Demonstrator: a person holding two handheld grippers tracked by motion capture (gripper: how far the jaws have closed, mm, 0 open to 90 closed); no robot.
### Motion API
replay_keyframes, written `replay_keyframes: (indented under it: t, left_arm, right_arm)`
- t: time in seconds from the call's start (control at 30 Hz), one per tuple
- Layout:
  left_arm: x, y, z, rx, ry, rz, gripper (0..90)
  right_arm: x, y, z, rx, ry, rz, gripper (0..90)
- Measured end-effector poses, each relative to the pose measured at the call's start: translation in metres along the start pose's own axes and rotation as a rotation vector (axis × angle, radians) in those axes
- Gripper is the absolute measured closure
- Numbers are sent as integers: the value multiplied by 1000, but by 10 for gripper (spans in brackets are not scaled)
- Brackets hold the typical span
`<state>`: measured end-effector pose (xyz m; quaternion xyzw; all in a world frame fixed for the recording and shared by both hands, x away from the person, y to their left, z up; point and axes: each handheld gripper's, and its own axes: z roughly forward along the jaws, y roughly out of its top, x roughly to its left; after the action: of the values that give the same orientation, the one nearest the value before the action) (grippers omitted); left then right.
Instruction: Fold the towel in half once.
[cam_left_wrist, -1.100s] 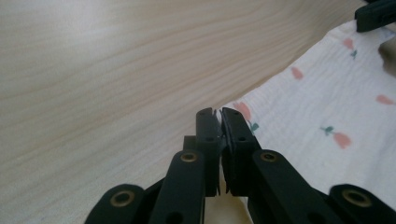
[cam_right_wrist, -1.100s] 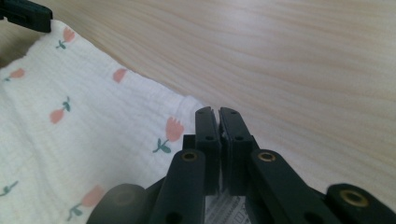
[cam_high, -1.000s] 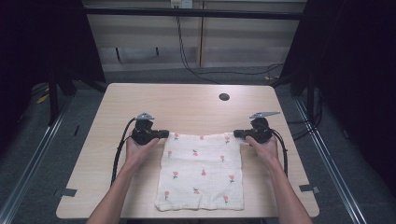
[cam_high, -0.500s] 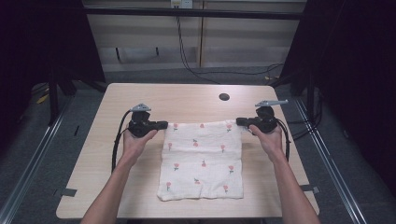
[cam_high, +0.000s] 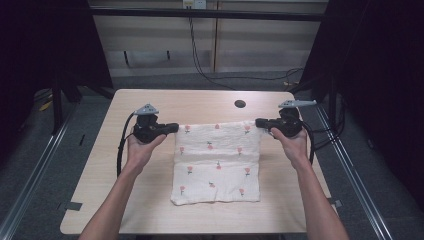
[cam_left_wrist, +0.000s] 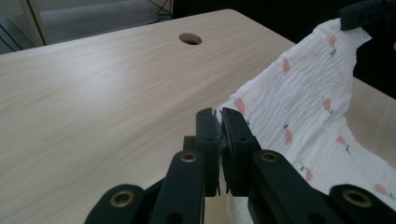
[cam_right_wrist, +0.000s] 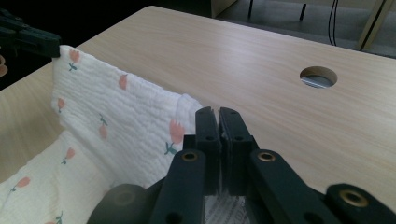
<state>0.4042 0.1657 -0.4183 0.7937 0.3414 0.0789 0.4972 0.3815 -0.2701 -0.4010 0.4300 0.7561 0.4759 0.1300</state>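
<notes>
Wooden table (cam_high: 150, 200): white flower-printed cloth (cam_high: 216, 165)

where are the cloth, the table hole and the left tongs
cloth (cam_high: 217, 165), high view, middle of the fabric
table hole (cam_high: 240, 104), high view, its dark centre
left tongs (cam_high: 172, 127), high view, tips at the cloth's corner

- The left gripper (cam_high: 172, 127) has its jaws pressed together, pointing toward the right gripper (cam_high: 259, 122).
- The right gripper is also clamped; both forearms reach forward.

Light wood table (cam_high: 150, 210) w/ hole (cam_high: 240, 104); floral cloth (cam_high: 215, 175) on it.
</notes>
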Motion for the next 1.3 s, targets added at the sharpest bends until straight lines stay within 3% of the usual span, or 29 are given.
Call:
replay_keyframes:
  t: [0.23,0.37,0.6,0.93,1.03,1.23,1.3]
  left_arm:
    - [0,-22,4,18,-8,-9,864]
    - [-2,-25,-2,-6,-19,-16,864]
    - [-16,-29,-11,-21,-44,24,861]
    - [-33,-51,-21,-15,-90,33,851]
    - [-37,-59,-25,-4,-97,54,840]
    - [-41,-74,-29,47,-119,49,839]
    - [-44,-78,-31,67,-118,65,839]
  right_arm:
    - [8,-15,-4,-5,37,-5,871]
    - [11,-24,-8,-14,52,-4,870]
    - [19,-37,-17,-25,81,-13,868]
    - [33,-66,-21,-13,132,-8,856]
    - [39,-74,-26,-7,151,-10,842]
    - [49,-91,-32,32,167,-20,844]
    - [54,-94,-34,51,169,-27,844]
